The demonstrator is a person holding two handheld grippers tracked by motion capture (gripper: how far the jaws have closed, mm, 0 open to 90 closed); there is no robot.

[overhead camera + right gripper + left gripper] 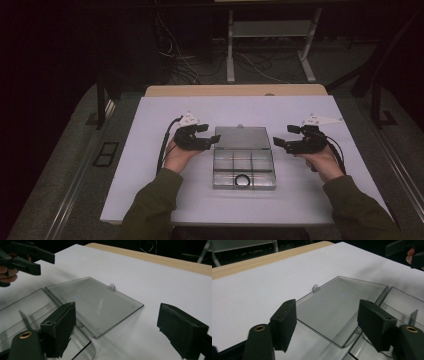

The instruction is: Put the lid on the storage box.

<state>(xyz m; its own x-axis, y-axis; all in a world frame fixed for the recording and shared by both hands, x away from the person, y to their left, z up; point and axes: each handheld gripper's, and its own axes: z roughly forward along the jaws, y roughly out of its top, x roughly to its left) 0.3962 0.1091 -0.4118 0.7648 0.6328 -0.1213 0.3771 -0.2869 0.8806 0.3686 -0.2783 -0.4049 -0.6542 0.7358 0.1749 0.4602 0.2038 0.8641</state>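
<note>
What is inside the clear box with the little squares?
In the clear box, whose lid lies flat open, one black ring sits in the near middle compartment. The other compartments look empty, though dim glare blurs them.

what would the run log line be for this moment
box: clear, lid open flat | ring: in front middle cell | left tongs: open, empty, beside lid | right tongs: open, empty, beside box
</note>
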